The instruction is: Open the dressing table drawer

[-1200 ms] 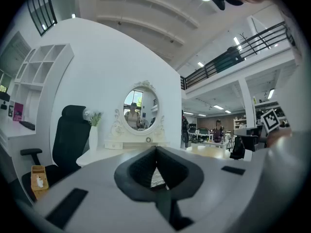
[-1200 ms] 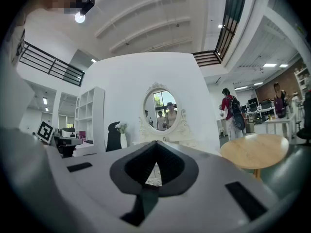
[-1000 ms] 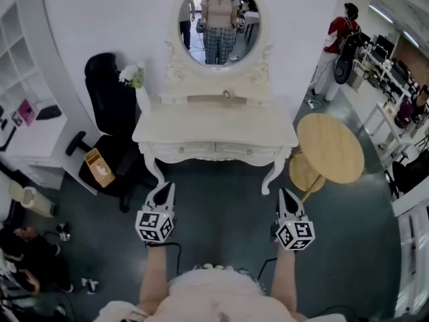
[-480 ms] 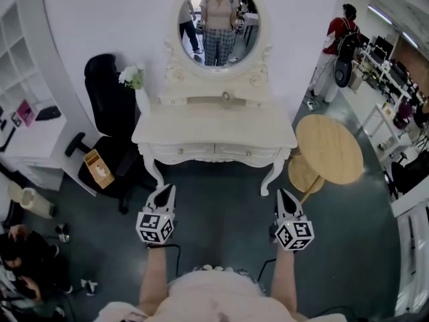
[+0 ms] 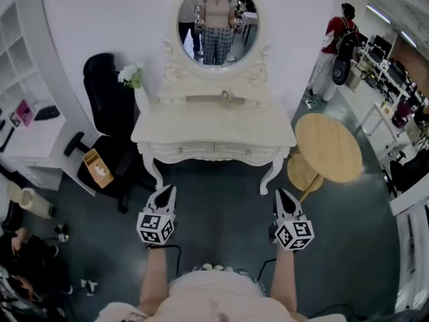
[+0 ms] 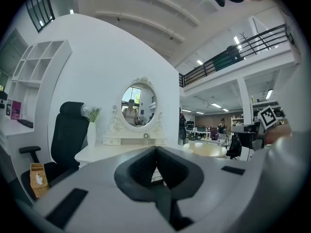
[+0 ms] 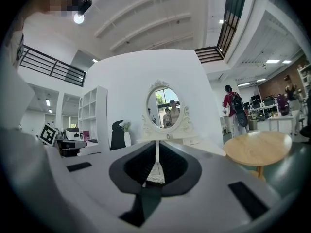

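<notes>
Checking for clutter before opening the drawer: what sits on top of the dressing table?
On the dressing table: a vase of flowers at the left rear corner, an oval mirror at the back. The shut drawers hide their contents.

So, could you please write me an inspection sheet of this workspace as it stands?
Surface: dressing table top bare; vase of flowers at its left edge.
Job's things: front drawers closed, untouched.
Clutter: small box by the black office chair; round wooden table at right.
Grippers: left gripper and right gripper shut, empty, short of the table.
Cables: a black cable trails from each gripper.
Surroundings: oval mirror, white shelves, a person in red.
</notes>
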The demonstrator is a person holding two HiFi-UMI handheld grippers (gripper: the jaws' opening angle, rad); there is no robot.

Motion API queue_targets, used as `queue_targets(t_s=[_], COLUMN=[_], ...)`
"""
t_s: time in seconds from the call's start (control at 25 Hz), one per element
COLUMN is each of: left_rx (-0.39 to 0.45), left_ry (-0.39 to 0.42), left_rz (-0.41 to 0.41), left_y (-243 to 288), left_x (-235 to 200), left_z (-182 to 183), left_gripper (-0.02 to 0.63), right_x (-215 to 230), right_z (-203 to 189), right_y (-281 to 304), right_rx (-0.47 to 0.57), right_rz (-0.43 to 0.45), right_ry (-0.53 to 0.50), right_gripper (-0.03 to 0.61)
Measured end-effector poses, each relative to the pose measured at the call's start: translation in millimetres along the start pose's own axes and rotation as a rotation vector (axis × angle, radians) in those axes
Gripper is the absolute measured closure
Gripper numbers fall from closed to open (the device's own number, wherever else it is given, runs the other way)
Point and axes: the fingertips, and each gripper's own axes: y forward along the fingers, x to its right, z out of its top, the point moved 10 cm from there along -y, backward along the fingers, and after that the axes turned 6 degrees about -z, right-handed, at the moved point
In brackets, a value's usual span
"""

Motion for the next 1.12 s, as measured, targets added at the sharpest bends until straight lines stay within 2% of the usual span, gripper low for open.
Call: queue_targets(t_s=[0.08,0.2,0.36,0.48,0.52,0.56,0.72,1.12], left_rx=[-0.004,-0.011,-0.023,-0.029,-0.03,-0.031,-0.034,-0.041], left_ry=[-0.001,-0.004,-0.011,-0.017,-0.018,-0.019,-0.019,-0.018], left_rz=[0.0,0.002,0.003,0.0,-0.001,-0.003,-0.014,-0.037], left_y=[-2.0,-5.5,-11.2,-13.3,-13.7,-13.9,-14.6,-11.8], left_x=[-1.4,-3.5,-5.6,-8.1,-9.4,-10.9,-18.7,-33.4], left_z=[-1.1,-2.6,-5.5,-7.8,-8.8,-9.7,-9.6,-13.2], left_gripper=[0.588,0.588,0.588,0.588,0.588,0.588,0.588,0.588], right_x=[-3.7,-7.6,-11.9,-14.1,-15.0,-16.4,-25.1,-39.0], right_z=[-0.4,-1.0,-2.5,-3.7,-4.5,-5.3,-6.4,-15.2], right_y=[0.7,1.2,-1.8,-1.8,-1.2,-0.6,1.5,5.1], right_rx=[0.0,-0.005,0.0,0.007,0.009,0.01,0.011,0.018], right_rz=[0.012,0.017,-0.009,-0.029,-0.034,-0.036,-0.041,-0.048], right_ry=[-0.001,0.006,0.017,0.035,0.042,0.047,0.045,0.051], right_gripper=[0.53,0.444,0.352,0.255,0.202,0.184,0.155,0.149])
